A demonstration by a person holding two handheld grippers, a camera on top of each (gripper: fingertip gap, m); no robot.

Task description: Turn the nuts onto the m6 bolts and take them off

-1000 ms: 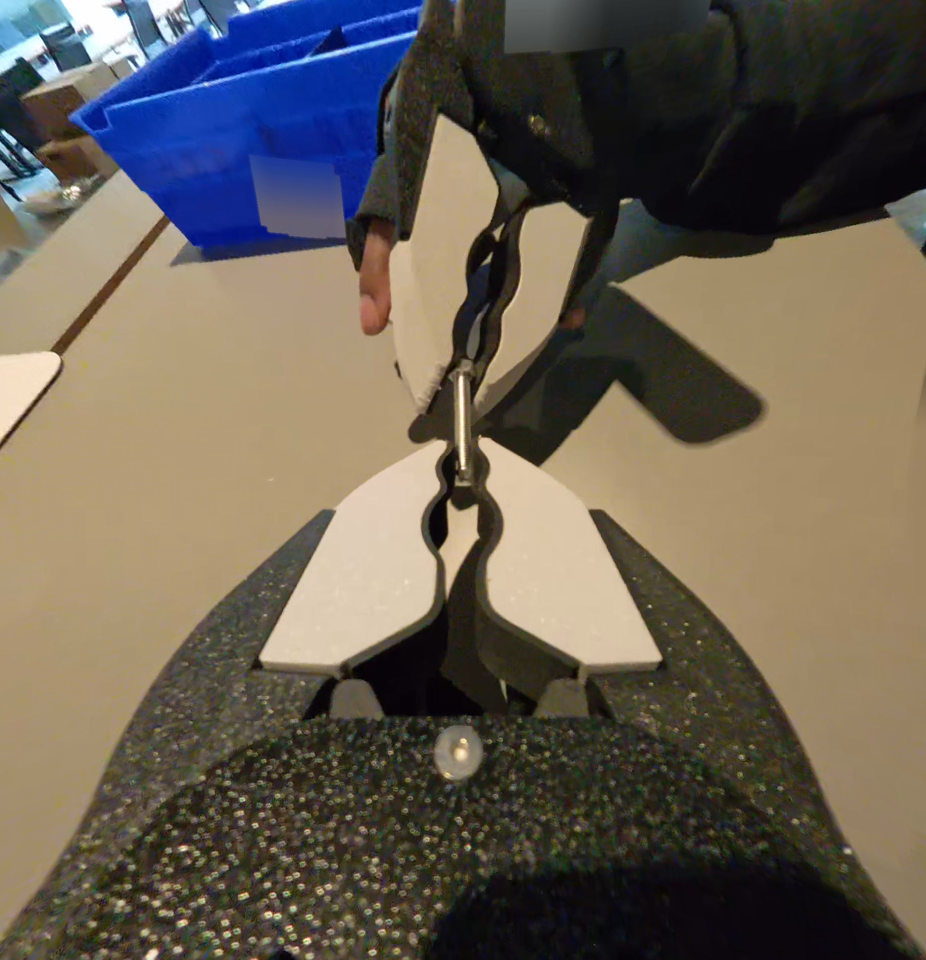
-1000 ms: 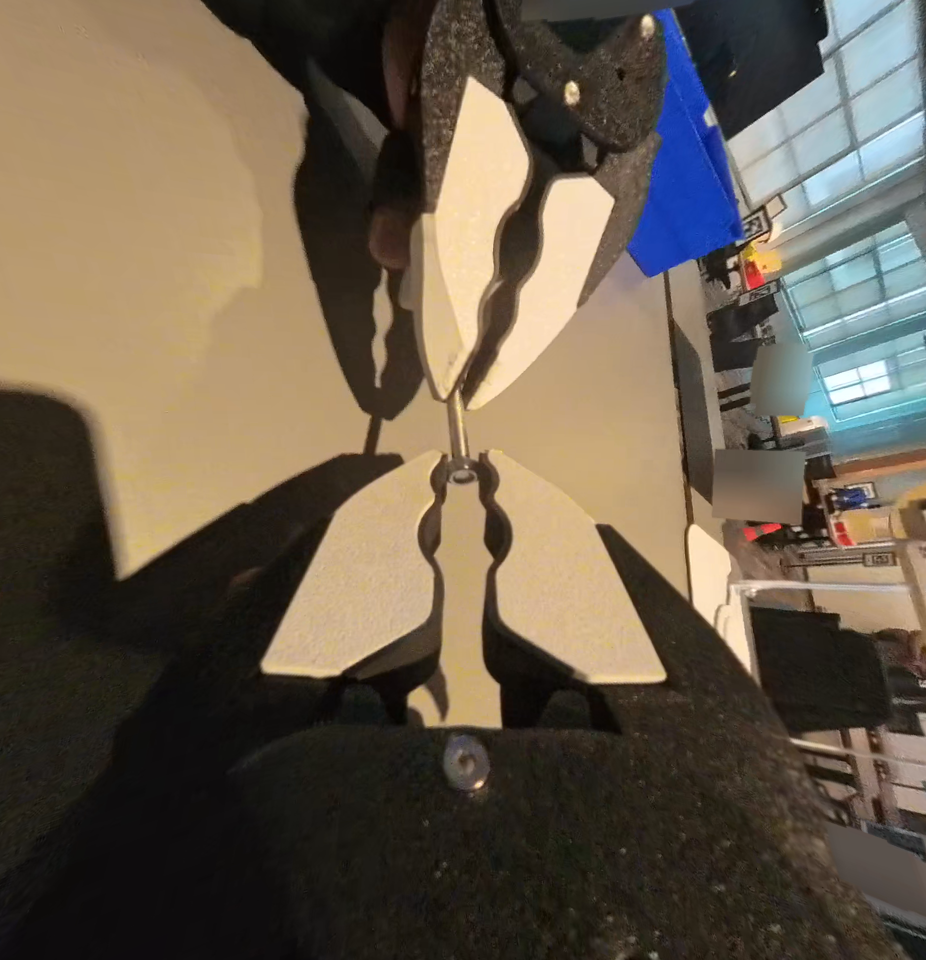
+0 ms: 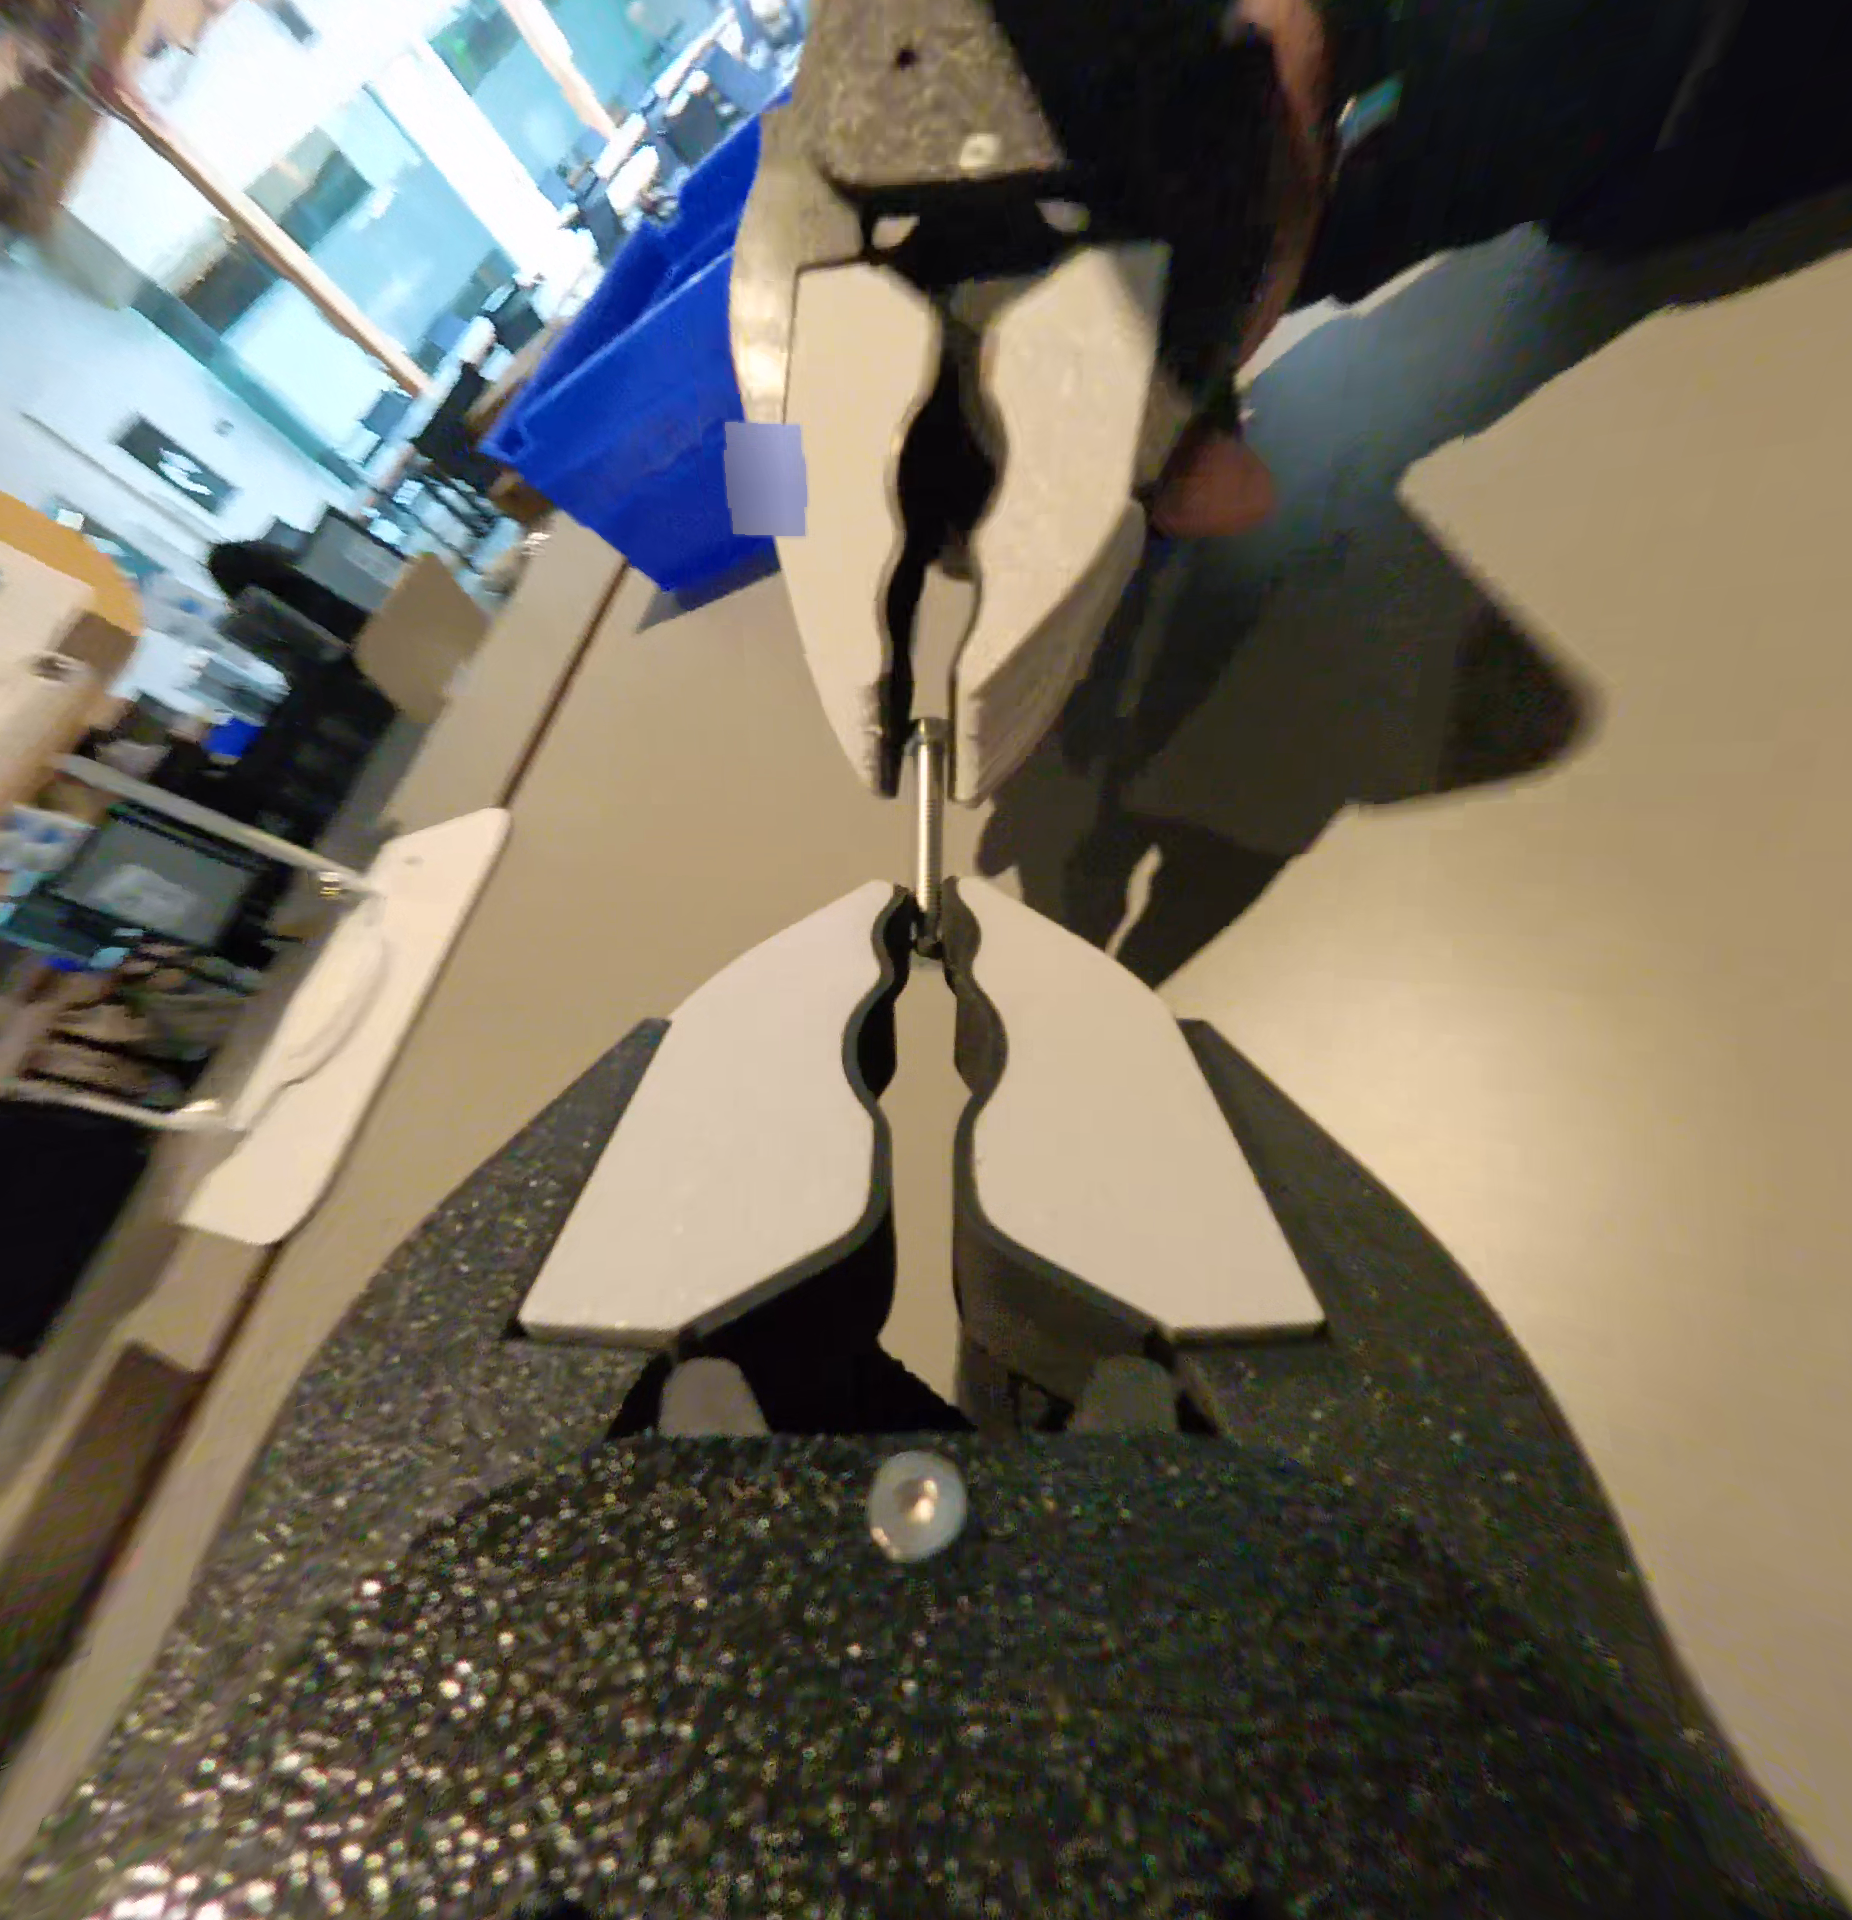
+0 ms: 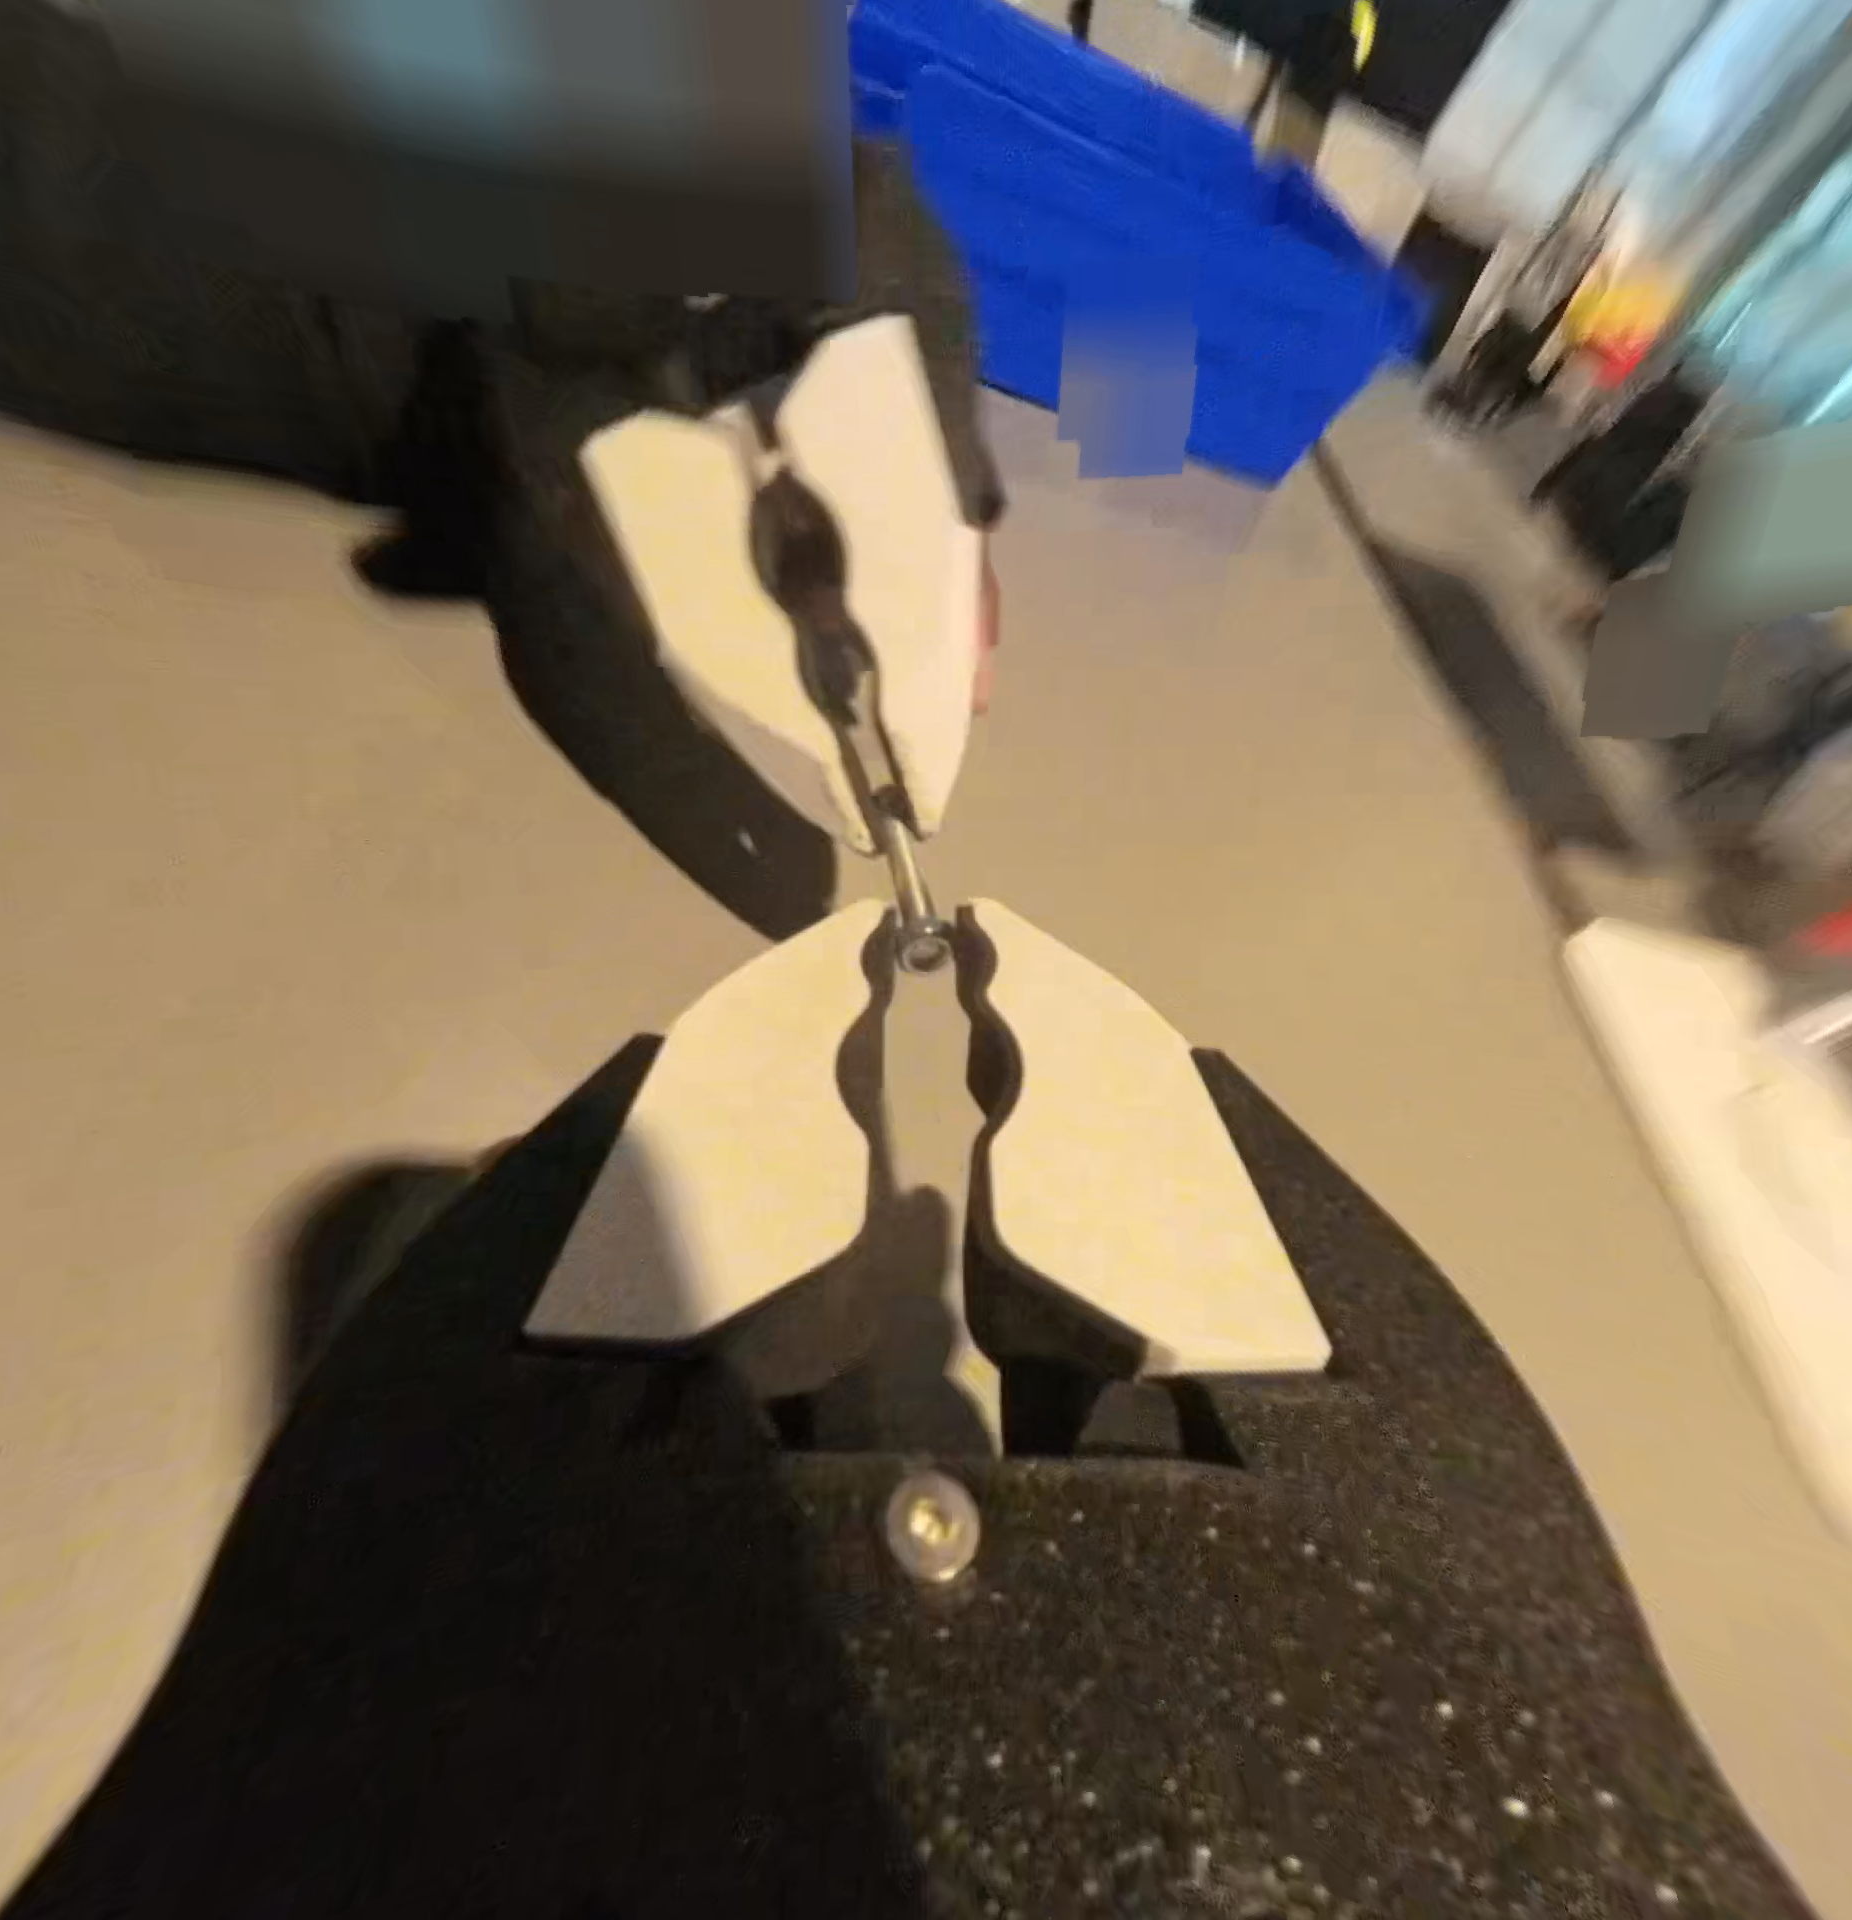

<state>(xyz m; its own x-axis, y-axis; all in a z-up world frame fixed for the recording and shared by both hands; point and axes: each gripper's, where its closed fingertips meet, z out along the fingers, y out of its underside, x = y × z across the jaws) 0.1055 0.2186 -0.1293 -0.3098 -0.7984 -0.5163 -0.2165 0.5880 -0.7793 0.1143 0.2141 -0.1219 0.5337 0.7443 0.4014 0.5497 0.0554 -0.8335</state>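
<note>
Left gripper (image 3: pixel 924 914) pinches the threaded end of the bolt (image 3: pixel 927 821) above the beige table (image 3: pixel 1524 935). Facing it tip to tip, the right gripper (image 4: pixel 924 928) clamps the nut (image 4: pixel 922 951). Beyond stands a blue bin (image 3: pixel 652 436).

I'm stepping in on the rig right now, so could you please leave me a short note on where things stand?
Left gripper: shut on one end of the bolt.
Right gripper: shut on a ring-shaped piece at the bolt's other end, apparently the nut.
The bolt is held in the air between them, above the table.
Done: nut and bolt are together; thread depth cannot be told.
Left: turn the nut on fully, then take it off.
</note>
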